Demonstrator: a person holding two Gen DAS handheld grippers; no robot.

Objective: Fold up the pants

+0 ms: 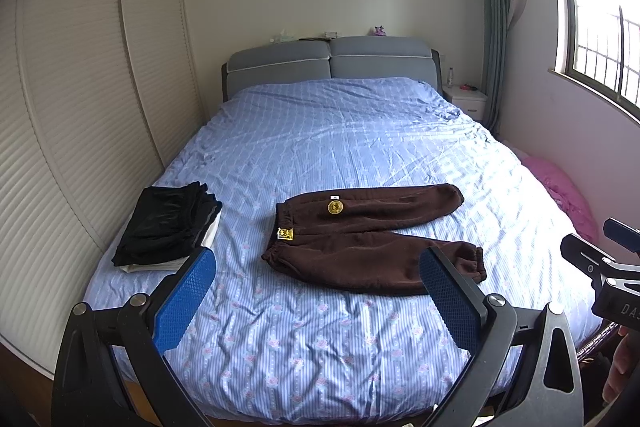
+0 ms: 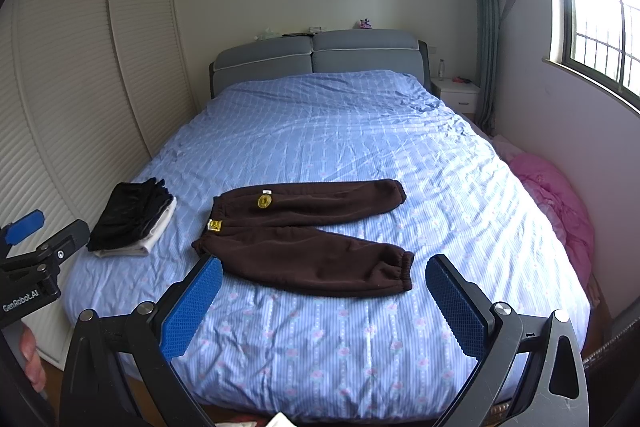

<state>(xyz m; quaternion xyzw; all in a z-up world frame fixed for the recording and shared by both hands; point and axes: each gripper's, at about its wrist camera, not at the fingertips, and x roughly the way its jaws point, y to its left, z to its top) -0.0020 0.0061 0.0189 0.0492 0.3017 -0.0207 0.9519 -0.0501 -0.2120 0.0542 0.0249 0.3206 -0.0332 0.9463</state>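
Brown fleece pants (image 1: 372, 239) (image 2: 308, 239) lie flat on the blue striped bedspread (image 1: 320, 147) (image 2: 320, 147), waistband to the left, both legs spread toward the right, with a yellow patch and a yellow label near the waist. My left gripper (image 1: 318, 269) hovers open above the near part of the bed, its blue pads framing the lower leg. Over the bed's front edge my right gripper (image 2: 324, 277) is open too, just short of the lower leg's cuff. Neither one touches the pants. Each gripper shows at the edge of the other's view.
A stack of folded black and white clothes (image 1: 168, 227) (image 2: 132, 219) sits on the bed's left side. A louvred wardrobe (image 1: 80, 107) runs along the left. Pink bedding (image 2: 560, 203) lies on the floor at the right, below the window. A nightstand (image 1: 466, 103) stands beside the headboard.
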